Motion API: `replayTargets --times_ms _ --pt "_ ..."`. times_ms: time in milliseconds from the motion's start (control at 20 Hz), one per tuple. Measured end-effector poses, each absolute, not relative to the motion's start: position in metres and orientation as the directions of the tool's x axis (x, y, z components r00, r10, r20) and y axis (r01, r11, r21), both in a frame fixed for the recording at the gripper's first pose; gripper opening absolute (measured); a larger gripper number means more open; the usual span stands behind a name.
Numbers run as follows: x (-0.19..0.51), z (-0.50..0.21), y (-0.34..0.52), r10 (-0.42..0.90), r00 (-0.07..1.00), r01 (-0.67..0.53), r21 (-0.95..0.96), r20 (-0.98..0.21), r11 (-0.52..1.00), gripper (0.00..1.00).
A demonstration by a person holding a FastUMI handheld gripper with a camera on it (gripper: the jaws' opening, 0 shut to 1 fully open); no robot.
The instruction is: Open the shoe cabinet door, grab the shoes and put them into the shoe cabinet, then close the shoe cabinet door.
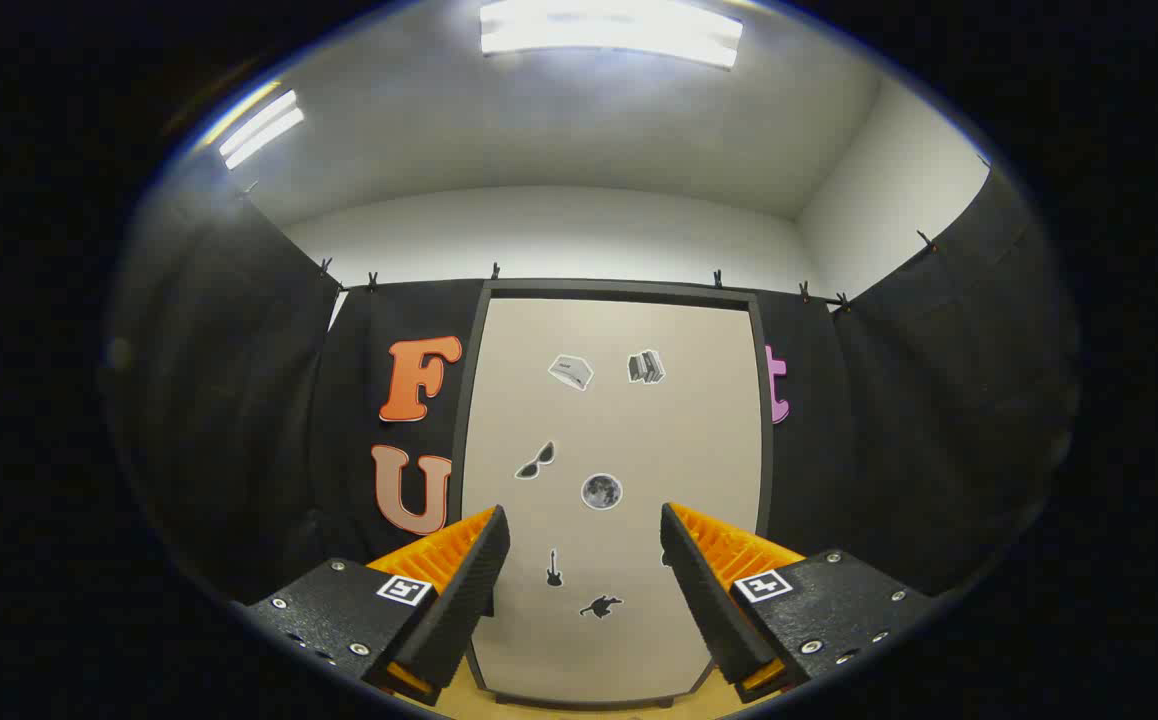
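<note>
While gripper (584, 560) gapes (empty), cabinet door (614, 440) stands beyond.

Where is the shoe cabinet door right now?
In the gripper view, the shoe cabinet door stands shut straight ahead, beyond the open claw, framed by black cloth on both sides.

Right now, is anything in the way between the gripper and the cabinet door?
Nothing visible is in the way. The gripper is open and holds nothing, and the shut cabinet door, the one with the stickers, stands straight ahead beyond its fingers.
</note>
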State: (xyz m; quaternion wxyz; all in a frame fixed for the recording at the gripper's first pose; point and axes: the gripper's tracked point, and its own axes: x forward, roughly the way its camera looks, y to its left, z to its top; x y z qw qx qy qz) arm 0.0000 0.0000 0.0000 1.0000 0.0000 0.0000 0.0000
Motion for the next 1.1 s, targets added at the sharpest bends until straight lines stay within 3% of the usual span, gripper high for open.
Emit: replayTargets --times_ms 700,1100 --pt "0.011 -0.008 0.025 0.043 0.999 -0.043 0.029 -0.009 0.999 0.94" --pt "0.03 -0.054 0.045 0.069 0.991 -0.061 0.072 -0.115 0.996 0.94"
